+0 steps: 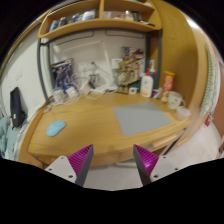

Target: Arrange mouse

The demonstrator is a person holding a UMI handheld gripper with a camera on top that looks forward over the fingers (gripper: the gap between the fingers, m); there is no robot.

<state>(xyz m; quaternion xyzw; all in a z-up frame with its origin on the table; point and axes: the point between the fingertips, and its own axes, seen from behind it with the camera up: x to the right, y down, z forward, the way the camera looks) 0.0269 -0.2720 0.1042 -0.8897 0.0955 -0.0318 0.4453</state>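
1. I hold the tool [112, 163] back from the near edge of the tabletop [95, 135], its two fingers apart with nothing between the pink pads [82, 160]. I judge this a standoff pose, kept high and back so I can survey the whole surface before committing.
2. The mouse [56, 128], a small pale blue shape, lies on the wood at about ten o'clock from the fingers, well apart from them, near the left end of the tabletop.
3. The grey mouse mat [140, 119] lies at about one o'clock, beyond the right finger, bare on top. I judge it the likely place for the mouse, so mouse and mat sit well apart.
4. Bottles and cups [150, 85] crowd the far edge at twelve to one o'clock, under a shelf [100, 22], leaving the middle free for a sweep.
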